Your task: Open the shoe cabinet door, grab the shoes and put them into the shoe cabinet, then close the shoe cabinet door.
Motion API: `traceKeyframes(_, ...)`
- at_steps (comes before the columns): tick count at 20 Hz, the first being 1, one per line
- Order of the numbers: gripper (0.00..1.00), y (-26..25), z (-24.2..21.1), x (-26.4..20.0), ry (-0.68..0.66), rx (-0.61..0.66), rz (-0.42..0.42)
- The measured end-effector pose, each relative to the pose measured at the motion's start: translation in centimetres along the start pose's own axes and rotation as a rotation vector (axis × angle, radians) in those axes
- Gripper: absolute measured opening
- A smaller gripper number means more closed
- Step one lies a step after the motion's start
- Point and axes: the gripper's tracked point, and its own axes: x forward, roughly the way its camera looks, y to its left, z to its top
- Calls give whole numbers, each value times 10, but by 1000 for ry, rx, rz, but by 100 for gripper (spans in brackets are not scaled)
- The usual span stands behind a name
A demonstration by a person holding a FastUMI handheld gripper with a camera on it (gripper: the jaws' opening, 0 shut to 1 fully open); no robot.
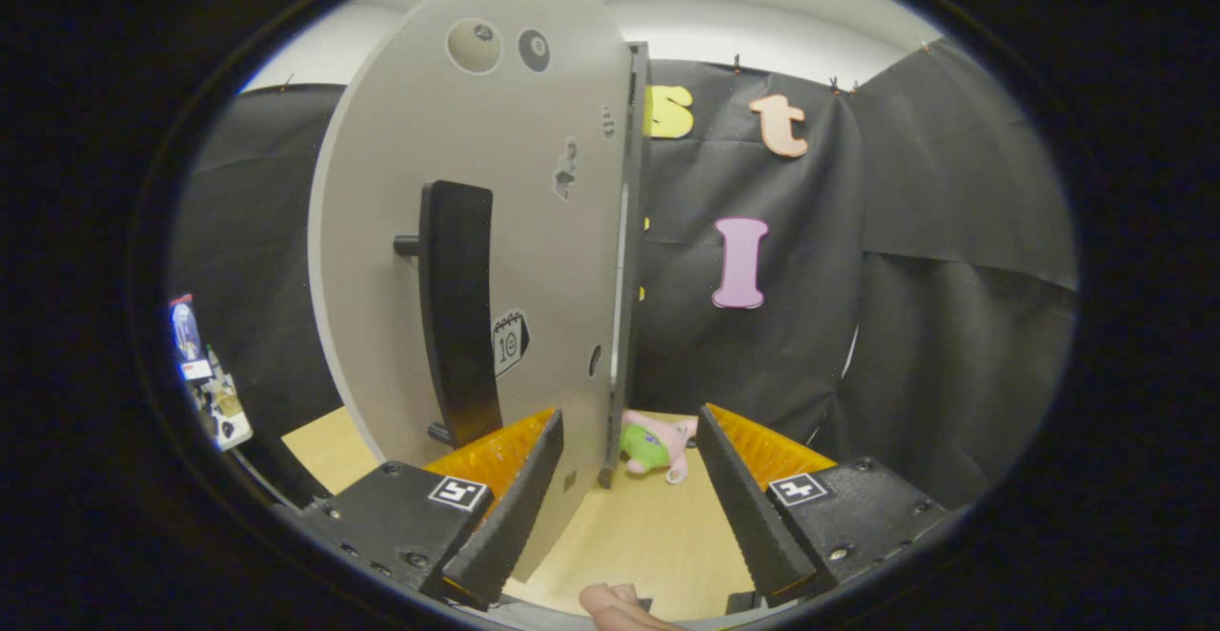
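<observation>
The grey shoe cabinet door (400,259) stands swung out, its outer face toward me and its free edge (624,259) just ahead between my fingers. A tall black handle (459,312) is mounted on that face, just beyond my left finger (510,493). My gripper (629,488) is open, with the door's lower edge and bare tabletop between its fingers. A small pink and green shoe (656,447) lies on the wooden tabletop (648,536) past the door's edge, ahead of my right finger (739,498).
Black cloth walls close in the booth behind and to the right. Part of a person's finger (615,604) shows below the gripper. Some small cluttered items (214,393) sit far left, beyond the table.
</observation>
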Motion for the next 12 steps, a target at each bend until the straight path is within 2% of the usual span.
traceKeyframes(4,93,32,4,9,-17,-31,22)
traceKeyframes(9,93,50,6,30,-26,9,16)
traceKeyframes(12,93,67,5,42,-26,43,61)
